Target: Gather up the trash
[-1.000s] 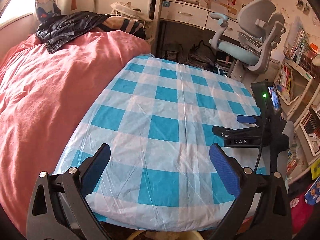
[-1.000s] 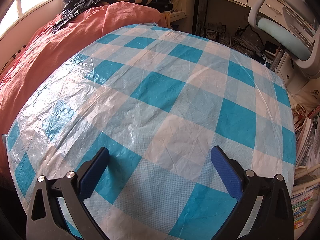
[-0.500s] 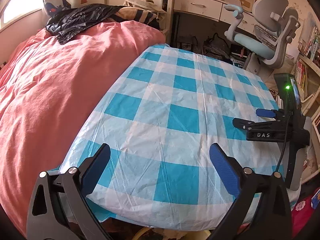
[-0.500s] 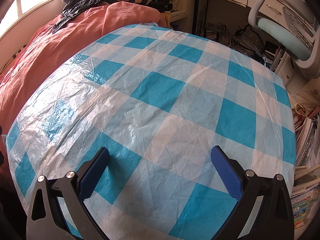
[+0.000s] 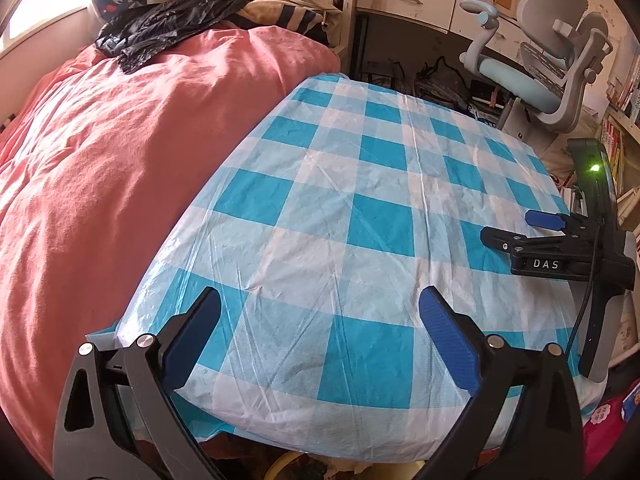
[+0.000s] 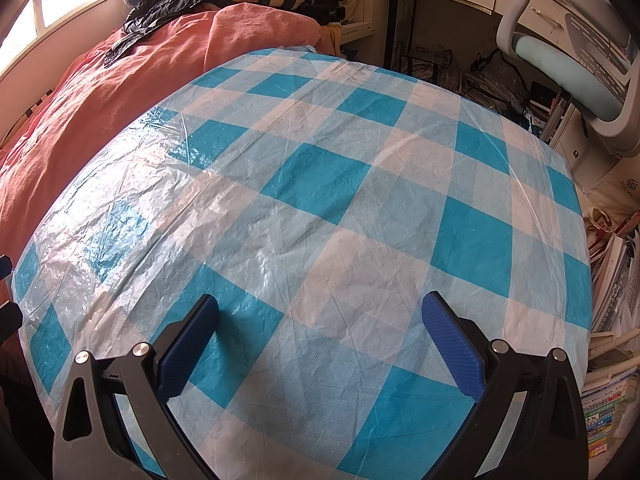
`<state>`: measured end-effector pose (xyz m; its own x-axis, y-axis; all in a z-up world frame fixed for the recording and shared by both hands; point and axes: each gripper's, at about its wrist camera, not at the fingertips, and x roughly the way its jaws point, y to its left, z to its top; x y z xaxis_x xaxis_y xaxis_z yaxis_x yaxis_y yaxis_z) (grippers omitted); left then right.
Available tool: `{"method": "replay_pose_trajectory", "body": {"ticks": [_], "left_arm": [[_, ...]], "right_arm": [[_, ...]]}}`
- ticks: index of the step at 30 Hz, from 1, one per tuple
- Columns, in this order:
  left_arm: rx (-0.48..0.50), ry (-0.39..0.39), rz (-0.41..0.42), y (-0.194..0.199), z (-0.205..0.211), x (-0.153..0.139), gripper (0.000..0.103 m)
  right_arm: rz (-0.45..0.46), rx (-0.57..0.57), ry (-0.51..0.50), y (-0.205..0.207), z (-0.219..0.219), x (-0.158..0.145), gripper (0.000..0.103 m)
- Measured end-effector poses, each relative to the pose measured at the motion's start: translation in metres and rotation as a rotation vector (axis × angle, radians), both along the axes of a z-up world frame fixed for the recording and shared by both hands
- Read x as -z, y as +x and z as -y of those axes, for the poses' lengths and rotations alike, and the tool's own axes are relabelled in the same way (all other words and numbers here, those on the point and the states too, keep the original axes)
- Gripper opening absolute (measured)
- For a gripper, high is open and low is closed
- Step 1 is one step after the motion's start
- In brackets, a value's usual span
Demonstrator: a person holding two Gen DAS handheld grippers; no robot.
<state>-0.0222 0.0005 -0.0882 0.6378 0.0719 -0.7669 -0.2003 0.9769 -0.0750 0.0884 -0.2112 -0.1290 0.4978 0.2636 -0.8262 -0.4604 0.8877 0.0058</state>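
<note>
Trash is nowhere visible on the blue-and-white checked plastic-covered surface (image 6: 320,200). Left hand-held gripper (image 5: 320,320), jaws wide and empty, has swung toward 11 o'clock, bringing the crumpled black plastic bag (image 5: 168,28) on the pink bed (image 5: 100,160) closer to centre; right hand-held gripper (image 6: 320,320), also wide and empty, stays put.

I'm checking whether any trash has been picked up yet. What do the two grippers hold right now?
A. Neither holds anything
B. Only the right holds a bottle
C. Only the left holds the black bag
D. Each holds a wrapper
A: the left gripper and right gripper both stand open above the checked tablecloth, nothing between their fingers.
</note>
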Motion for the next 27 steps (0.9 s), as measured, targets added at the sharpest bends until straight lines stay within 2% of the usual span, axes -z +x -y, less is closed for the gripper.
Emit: {"method": "replay_pose_trajectory", "body": {"ticks": [27], "left_arm": [[-0.011,-0.002,0.004,0.0012,-0.0024,0.0007,0.096]], "right_arm": [[0.0,0.0,0.0,0.0,0.0,0.0,0.097]]}}
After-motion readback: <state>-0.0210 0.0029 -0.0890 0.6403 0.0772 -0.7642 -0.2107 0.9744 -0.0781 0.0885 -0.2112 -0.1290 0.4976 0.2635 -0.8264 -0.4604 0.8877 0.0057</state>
